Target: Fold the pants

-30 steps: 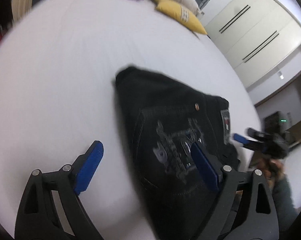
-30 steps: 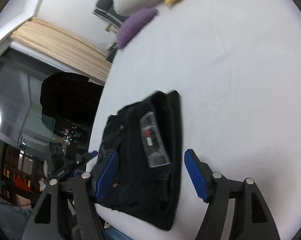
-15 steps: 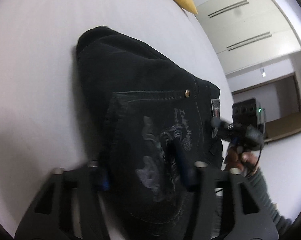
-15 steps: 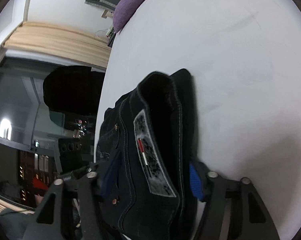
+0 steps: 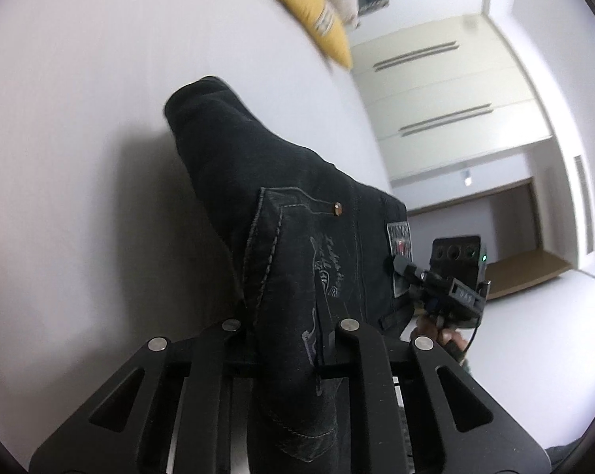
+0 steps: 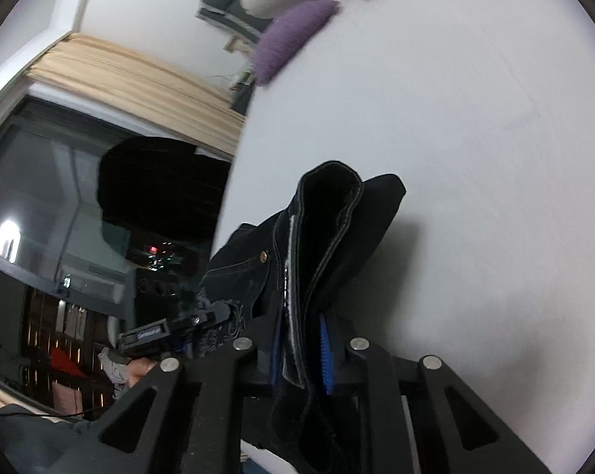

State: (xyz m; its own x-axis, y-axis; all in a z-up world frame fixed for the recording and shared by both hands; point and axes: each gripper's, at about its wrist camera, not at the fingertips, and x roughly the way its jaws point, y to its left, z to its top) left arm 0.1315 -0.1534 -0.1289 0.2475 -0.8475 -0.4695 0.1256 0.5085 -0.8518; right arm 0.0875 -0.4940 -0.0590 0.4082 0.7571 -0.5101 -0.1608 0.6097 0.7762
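The folded black pants with grey pocket embroidery are lifted off the white bed. My left gripper is shut on the pants near the back pocket. My right gripper is shut on the waistband edge of the pants, by the label patch. The right gripper also shows in the left wrist view, at the pants' far side. The left gripper shows in the right wrist view, at the left of the bundle.
A yellow pillow and a purple pillow lie at the head of the bed. White wardrobe doors stand beyond the bed. A dark window and curtain are on the other side.
Both grippers moved onto the folded pants and shut on them. The bundle has come up off the bed, hanging between the two grippers.
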